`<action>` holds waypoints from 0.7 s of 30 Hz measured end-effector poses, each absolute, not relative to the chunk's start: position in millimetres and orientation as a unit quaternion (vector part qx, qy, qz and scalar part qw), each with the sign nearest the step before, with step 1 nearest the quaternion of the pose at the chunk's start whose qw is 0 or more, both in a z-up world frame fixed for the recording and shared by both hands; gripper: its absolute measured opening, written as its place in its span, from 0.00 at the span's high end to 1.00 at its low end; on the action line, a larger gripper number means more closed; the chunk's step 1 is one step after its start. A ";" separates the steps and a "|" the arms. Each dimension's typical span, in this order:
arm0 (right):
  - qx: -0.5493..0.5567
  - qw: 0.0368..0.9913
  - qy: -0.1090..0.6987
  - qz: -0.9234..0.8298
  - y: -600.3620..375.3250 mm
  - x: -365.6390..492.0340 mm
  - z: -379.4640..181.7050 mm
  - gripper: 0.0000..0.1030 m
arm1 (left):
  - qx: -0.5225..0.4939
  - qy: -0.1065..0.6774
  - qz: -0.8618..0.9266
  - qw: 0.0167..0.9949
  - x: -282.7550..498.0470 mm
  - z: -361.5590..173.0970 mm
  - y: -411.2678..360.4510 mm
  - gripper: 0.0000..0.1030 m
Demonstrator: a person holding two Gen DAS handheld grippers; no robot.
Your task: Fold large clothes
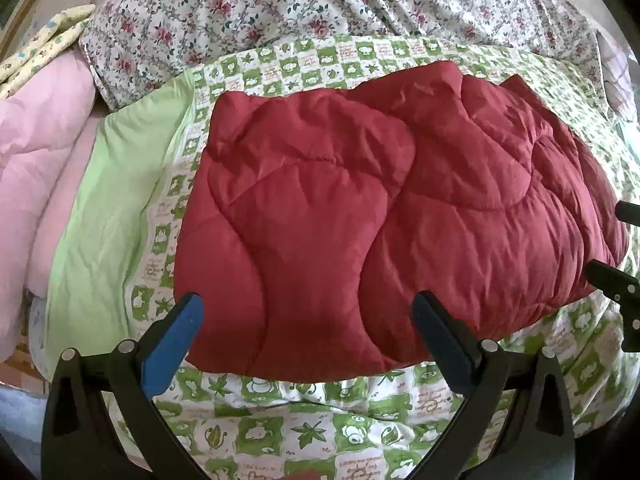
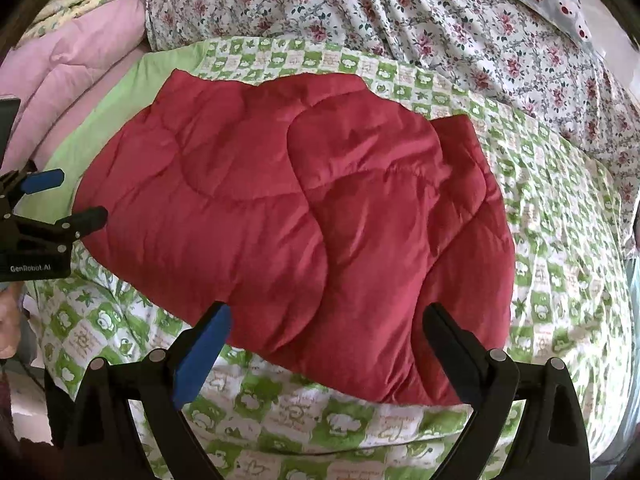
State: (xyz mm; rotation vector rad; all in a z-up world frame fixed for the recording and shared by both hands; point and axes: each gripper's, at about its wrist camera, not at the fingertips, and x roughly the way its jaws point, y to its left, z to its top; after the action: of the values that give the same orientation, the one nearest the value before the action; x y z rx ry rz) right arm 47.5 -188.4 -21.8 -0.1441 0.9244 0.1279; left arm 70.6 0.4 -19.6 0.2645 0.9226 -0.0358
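Bed's green-checked sheet (image 1: 280, 432) carried red quilted garment (image 1: 360, 216): soft, puffy, probably light, slippery. Left gripper (image 1: 308, 320), right gripper (image 2: 326, 330) gaped empty; pinch near-edge corners.

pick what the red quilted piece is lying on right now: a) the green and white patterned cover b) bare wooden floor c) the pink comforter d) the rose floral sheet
a: the red quilted piece rests folded on the green and white patterned cover, whose checks show around its near and far edges; the pink comforter lies off to the left and the rose floral sheet lies behind.
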 end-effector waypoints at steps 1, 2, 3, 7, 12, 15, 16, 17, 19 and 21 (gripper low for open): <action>-0.070 0.891 0.444 0.063 -188.4 48.6 -21.1 0.05 | 0.127 0.443 -0.019 0.887 71.0 -19.0 -0.3 0.00; -0.070 0.891 0.444 0.063 -188.3 49.7 -20.5 0.05 | 0.127 0.443 -0.020 0.887 71.5 -18.8 -1.0 0.00; -0.070 0.892 0.443 0.063 -187.8 50.6 -20.1 0.05 | 0.126 0.443 -0.022 0.887 72.2 -18.5 -1.4 0.00; -0.068 0.892 0.442 0.064 -189.2 55.6 -18.4 0.05 | 0.126 0.443 -0.023 0.887 75.9 -18.3 -2.8 0.00; -0.067 0.892 0.441 0.065 -190.5 58.1 -18.0 0.05 | 0.123 0.444 -0.026 0.887 79.7 -18.9 -3.3 0.00; -0.065 0.892 0.442 0.065 -192.2 61.8 -17.3 0.05 | 0.123 0.446 -0.026 0.886 82.3 -19.3 -3.4 0.00; -0.064 0.892 0.442 0.065 -192.8 63.3 -17.0 0.05 | 0.123 0.447 -0.026 0.886 83.1 -19.7 -3.5 0.00; -0.064 0.892 0.442 0.065 -193.3 63.2 -17.0 0.05 | 0.122 0.448 -0.026 0.885 84.0 -20.1 -3.6 0.00; -0.064 0.892 0.442 0.066 -193.8 63.5 -17.0 0.05 | 0.121 0.450 -0.028 0.884 85.7 -20.8 -3.6 0.00; -0.064 0.892 0.442 0.066 -194.1 64.6 -16.9 0.05 | 0.121 0.451 -0.028 0.884 86.6 -21.4 -4.2 0.00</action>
State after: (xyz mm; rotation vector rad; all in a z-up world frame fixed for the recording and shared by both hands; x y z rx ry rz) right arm 64.6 -194.1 -16.9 -0.1328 0.9175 0.1377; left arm 86.6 -4.2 -21.4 0.2526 0.9394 -0.0591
